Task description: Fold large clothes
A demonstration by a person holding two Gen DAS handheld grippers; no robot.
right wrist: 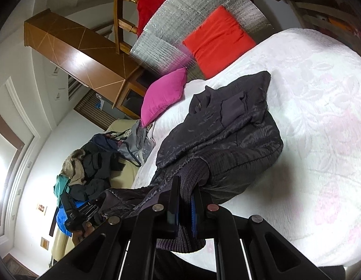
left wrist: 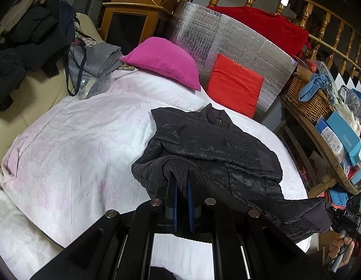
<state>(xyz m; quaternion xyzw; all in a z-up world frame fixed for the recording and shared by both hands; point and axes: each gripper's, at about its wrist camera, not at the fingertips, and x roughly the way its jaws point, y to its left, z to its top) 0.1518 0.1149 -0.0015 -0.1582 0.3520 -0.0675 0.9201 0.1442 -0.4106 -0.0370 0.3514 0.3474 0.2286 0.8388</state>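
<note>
Left wrist view: nearest the lens, the left gripper has its blue-padded jaws pressed together on the ribbed knit hem of the dark jacket, lifting that edge off the white bedspread. The jacket's collar end lies on the bedspread near the red cushion, with a pink cushion further back. A blue box on the cluttered shelf at the right reads "FASHION". At the lower right a hand grips the other tool's handle.

Right wrist view: the right gripper pinches another stretch of the same ribbed hem, jaws nearly closed. The jacket sags between the two grips, its upper body resting on the bedspread
</note>
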